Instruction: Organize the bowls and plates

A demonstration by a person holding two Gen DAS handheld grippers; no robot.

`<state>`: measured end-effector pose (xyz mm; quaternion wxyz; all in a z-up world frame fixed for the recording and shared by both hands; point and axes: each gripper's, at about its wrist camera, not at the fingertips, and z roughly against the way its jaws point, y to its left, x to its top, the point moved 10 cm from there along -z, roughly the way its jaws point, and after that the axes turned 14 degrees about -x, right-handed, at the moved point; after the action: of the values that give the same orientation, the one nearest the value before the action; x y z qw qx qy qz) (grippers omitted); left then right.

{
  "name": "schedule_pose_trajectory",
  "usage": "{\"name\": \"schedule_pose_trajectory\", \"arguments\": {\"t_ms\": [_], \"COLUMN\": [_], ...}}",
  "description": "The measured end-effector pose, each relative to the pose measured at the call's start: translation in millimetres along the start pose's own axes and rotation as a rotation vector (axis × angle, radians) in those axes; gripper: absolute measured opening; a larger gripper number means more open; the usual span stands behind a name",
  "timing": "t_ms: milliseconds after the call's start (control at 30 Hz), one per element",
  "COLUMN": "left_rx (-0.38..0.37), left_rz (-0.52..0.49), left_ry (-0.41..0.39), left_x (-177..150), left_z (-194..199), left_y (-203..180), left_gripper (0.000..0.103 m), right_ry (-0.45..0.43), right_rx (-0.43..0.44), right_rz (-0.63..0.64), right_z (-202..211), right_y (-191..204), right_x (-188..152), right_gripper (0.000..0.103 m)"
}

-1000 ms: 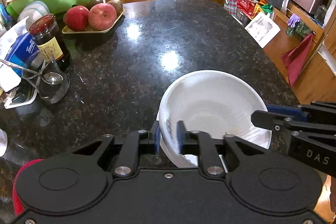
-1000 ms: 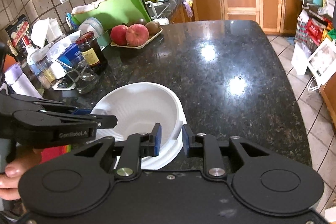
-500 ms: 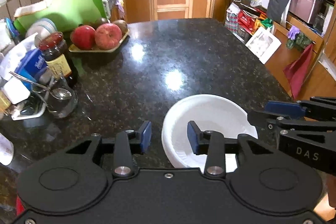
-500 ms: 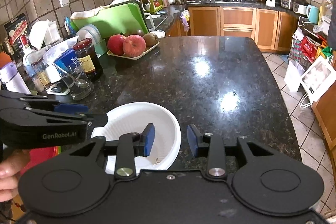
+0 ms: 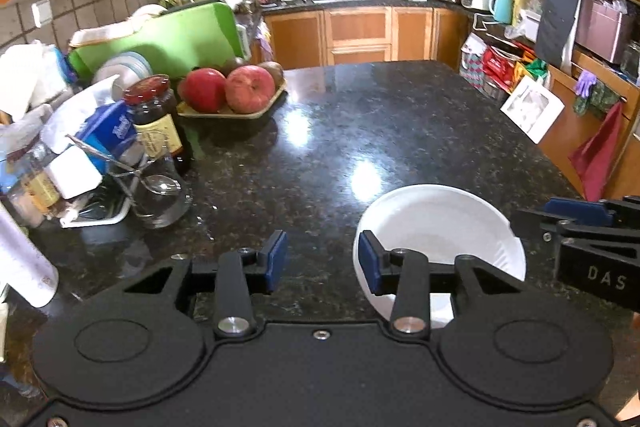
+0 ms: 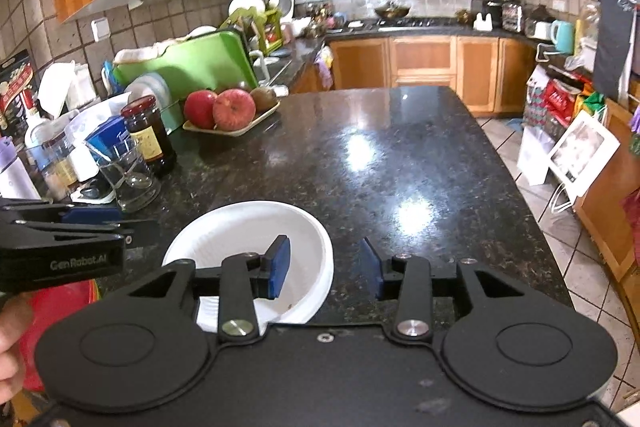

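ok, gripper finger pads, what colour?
Blue pads on black fingers, clearest in the left wrist view.

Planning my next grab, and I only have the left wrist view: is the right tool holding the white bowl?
Observer: No. The right tool is open; the white bowl sits unheld on the counter.
Operator: Where are its pads?
Observer: One pad is over the bowl's inside, the other over bare counter.
Operator: Anything near my left tool?
Observer: Something red shows just beneath the left tool in the right wrist view.
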<state>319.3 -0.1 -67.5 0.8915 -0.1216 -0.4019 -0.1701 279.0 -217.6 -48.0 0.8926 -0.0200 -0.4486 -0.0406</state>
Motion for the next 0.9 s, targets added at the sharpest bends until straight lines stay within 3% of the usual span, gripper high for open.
{"name": "schedule_pose_trajectory", "arguments": {"t_ms": [467, 600, 900], "left_rx": [-0.011, -0.018, -0.077], "left_rz": [0.055, 0.04, 0.021], "left_ry": [0.037, 0.026, 0.003], "left_x": [-25.2, -30.0, -39.8], "left_z": [3.6, 8.3, 16.8], "left_y": [11.3, 12.4, 11.8], "left_gripper": [0.051, 0.061, 0.062], "right_ry": [-0.117, -0.119, -0.211], "right_rx": [-0.094, -0.125, -0.22], "right_rz": [-0.092, -0.108, -0.169], "right_z": [30.1, 34.8, 47.8], "right_y": [6.1, 8.2, 9.7], "right_x": [-17.8, -28.1, -44.6], "right_gripper": [0.048, 0.048, 0.048]}}
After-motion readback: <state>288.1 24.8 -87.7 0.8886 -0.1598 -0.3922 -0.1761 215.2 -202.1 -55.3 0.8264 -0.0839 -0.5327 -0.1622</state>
